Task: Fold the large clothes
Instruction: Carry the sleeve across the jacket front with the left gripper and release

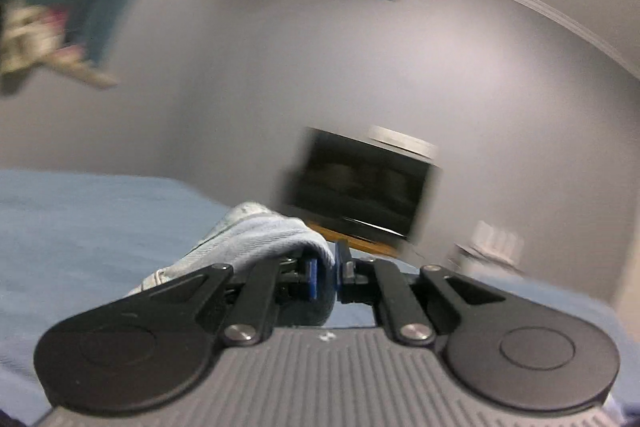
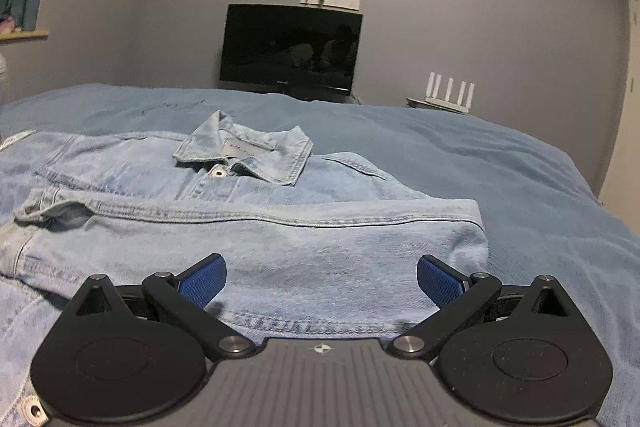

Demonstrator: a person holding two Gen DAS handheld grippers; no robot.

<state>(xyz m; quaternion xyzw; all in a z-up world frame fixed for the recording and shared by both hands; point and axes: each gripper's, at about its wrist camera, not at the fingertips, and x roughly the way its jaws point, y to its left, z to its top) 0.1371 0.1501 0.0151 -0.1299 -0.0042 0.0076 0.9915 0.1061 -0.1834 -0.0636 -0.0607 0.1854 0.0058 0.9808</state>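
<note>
Right wrist view: the denim jacket [image 2: 240,211] lies spread on the blue bed [image 2: 500,163], its collar label unreadable, with the right tool [image 2: 322,281] wide open above it. Left tool [image 1: 325,273] is clamped on a fold of the jacket [image 1: 256,239].

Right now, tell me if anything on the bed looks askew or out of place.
Nothing looks damaged or spilled. The denim jacket lies on the blue bedspread with one sleeve folded across its front and its collar slightly rumpled. The left gripper is shut on a bunched fold of denim; the right gripper is open above the jacket.
</note>
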